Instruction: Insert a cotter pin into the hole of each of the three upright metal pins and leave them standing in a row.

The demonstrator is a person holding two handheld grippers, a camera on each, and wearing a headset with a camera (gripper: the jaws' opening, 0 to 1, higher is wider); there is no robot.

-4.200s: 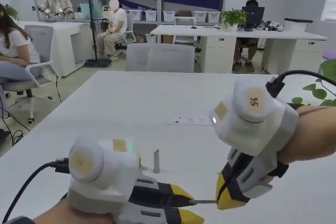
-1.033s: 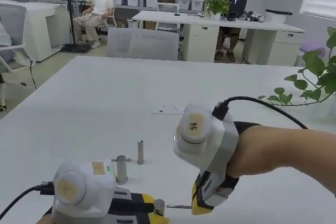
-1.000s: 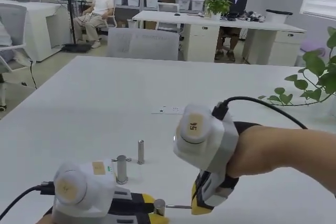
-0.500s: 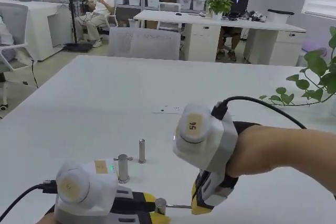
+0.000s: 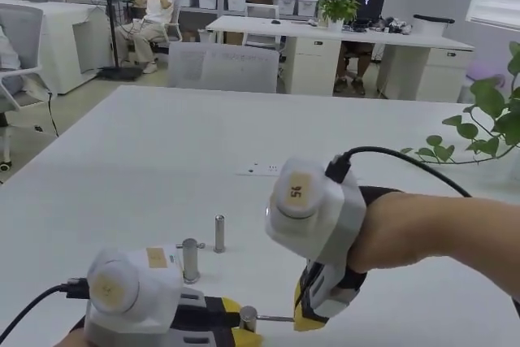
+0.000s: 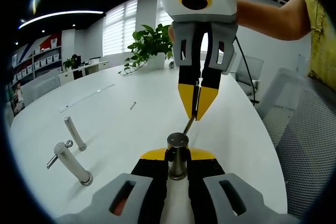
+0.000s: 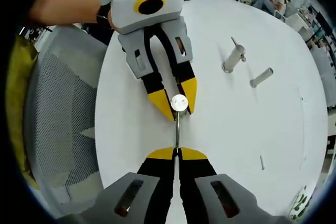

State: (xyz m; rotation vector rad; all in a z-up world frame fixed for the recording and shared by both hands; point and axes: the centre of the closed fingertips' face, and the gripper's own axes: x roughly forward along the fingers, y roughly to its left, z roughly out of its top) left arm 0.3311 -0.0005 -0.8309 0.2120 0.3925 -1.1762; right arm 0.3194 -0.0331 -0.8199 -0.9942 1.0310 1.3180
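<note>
Barely anything has shifted in the last half second. Your left gripper [image 5: 240, 324] stays clamped on an upright metal pin [image 6: 177, 153] near the table's [image 5: 162, 144] front edge. Behind it stand a fitted pin [image 5: 190, 259] with its cotter through, and a bare pin [image 5: 218, 233]. Your right gripper [image 7: 177, 153] pinches a cotter pin [image 7: 177, 127], its tip at the metal pin's head.

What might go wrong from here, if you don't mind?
The thin silver cotter pin, pinched in the right gripper, could miss the hole and bend or slip against the upright steel pin. Its sideways push might tilt that pin in the left gripper. The cotter-fitted steel pin and the bare steel pin stand close by; a stray move could topple them.
</note>
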